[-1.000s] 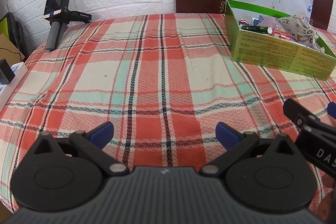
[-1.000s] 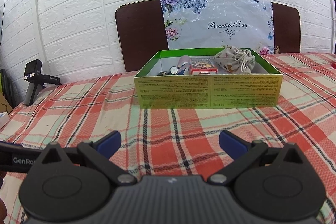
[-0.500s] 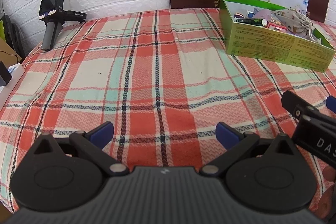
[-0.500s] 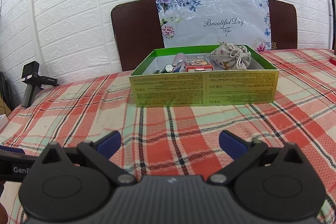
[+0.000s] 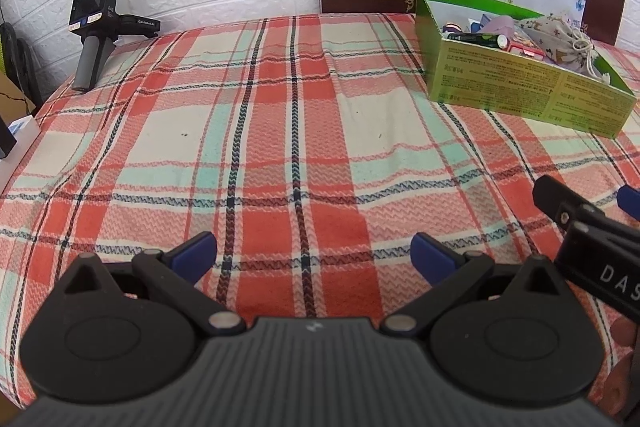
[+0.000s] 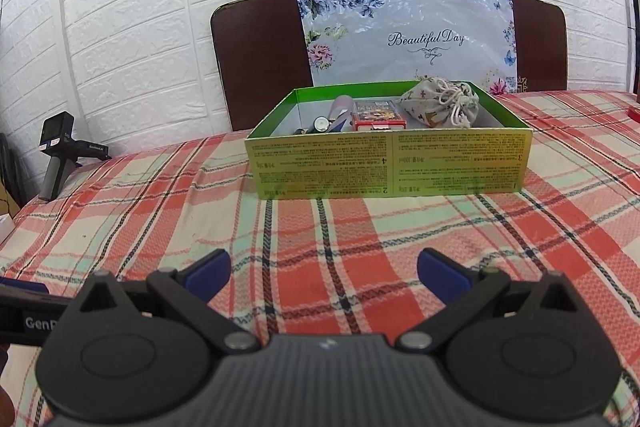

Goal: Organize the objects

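Note:
A green open box [image 6: 388, 163] stands on the plaid cloth [image 6: 360, 235] ahead of my right gripper [image 6: 324, 271]. It holds a drawstring pouch [image 6: 440, 105], a red card pack [image 6: 378, 113] and a green pen [image 6: 320, 125]. The box [image 5: 516, 91] also shows at the far right in the left wrist view, with the pouch [image 5: 560, 43] and pen [image 5: 478, 39]. My left gripper [image 5: 314, 253] is open and empty over the cloth [image 5: 280, 147]. My right gripper is open and empty, well short of the box.
A black handheld camera on a grip [image 5: 94, 31] stands at the far left by the white brick wall; it also shows in the right wrist view [image 6: 60, 155]. A brown chair back with a floral bag [image 6: 404, 39] stands behind the box. The other gripper's body [image 5: 592, 255] reaches in at right.
The right gripper has drawn back a little and risen, so the box looks smaller and higher in view. The left gripper's view has shifted slightly. Both jaws stay open.

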{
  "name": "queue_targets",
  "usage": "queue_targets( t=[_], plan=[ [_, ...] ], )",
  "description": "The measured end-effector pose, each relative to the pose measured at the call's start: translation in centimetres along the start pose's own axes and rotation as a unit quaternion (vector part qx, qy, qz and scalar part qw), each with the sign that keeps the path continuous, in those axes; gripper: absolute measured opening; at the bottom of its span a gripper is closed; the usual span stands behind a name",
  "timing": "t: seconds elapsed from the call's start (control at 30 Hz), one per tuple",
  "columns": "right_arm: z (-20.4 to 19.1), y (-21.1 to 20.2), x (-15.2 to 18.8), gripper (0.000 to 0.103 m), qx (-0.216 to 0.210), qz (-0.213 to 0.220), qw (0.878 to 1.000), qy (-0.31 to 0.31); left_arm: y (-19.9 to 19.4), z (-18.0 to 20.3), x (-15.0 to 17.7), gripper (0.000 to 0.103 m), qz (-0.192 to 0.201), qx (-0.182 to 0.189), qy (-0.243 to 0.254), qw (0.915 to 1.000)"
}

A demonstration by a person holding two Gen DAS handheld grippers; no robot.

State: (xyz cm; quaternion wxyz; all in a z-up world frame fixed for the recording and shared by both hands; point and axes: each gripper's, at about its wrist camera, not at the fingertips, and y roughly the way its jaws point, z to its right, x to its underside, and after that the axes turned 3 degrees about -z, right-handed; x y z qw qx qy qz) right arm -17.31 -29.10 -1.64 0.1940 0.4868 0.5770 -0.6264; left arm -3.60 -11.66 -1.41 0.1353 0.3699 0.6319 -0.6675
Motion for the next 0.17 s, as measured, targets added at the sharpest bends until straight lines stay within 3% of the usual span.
queue_targets(
  t=[0.17],
  plan=[
    [0.06,-0.08,-0.07,0.103,0.003,0.005,1.0,0.001,0.18,-0.14,-0.14,0.103,-0.004,0.0,-0.007,1.0]
  ],
)
